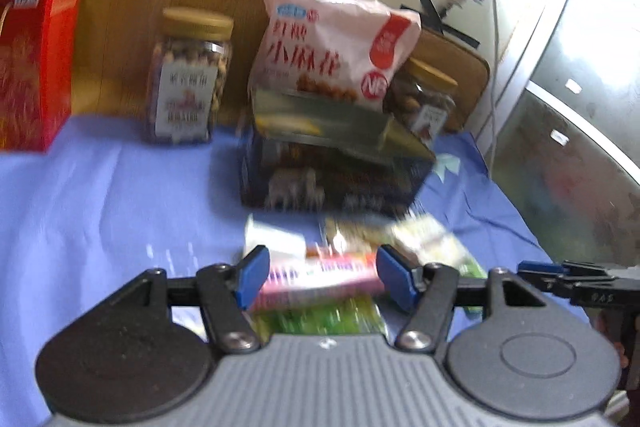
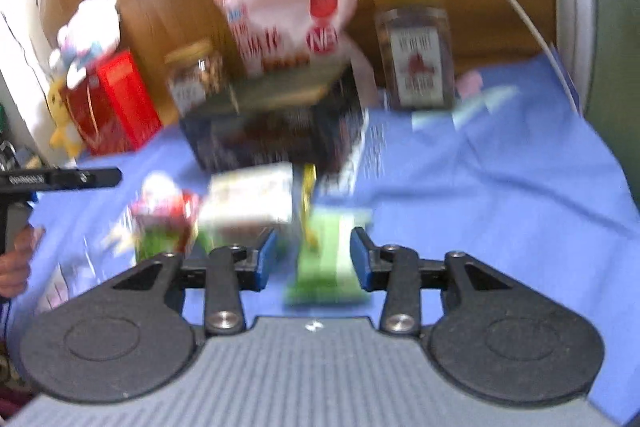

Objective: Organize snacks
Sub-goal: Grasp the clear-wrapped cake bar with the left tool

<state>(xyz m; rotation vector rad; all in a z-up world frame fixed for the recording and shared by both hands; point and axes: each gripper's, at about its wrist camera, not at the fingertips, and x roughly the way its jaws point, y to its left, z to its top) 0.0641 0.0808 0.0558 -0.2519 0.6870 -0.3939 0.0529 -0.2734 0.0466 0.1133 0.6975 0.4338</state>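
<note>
Blue cloth (image 1: 100,187), dark box (image 1: 332,171) behind snack packets (blurred), both tools (image 1: 320,277) (image 2: 314,259) parted, holding nothing

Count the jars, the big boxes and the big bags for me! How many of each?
Jars: 2 (lighter jar, darker jar)
Big boxes: 2 (red box, dark box)
Big bags: 1 (pink bag)
Total: 5
The small packets in front are too blurred to count.

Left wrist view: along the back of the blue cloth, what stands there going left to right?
Red box → gold-lidded jar → pink snack bag, sitting on the dark box → second gold-lidded jar, partly hidden behind the bag.
</note>
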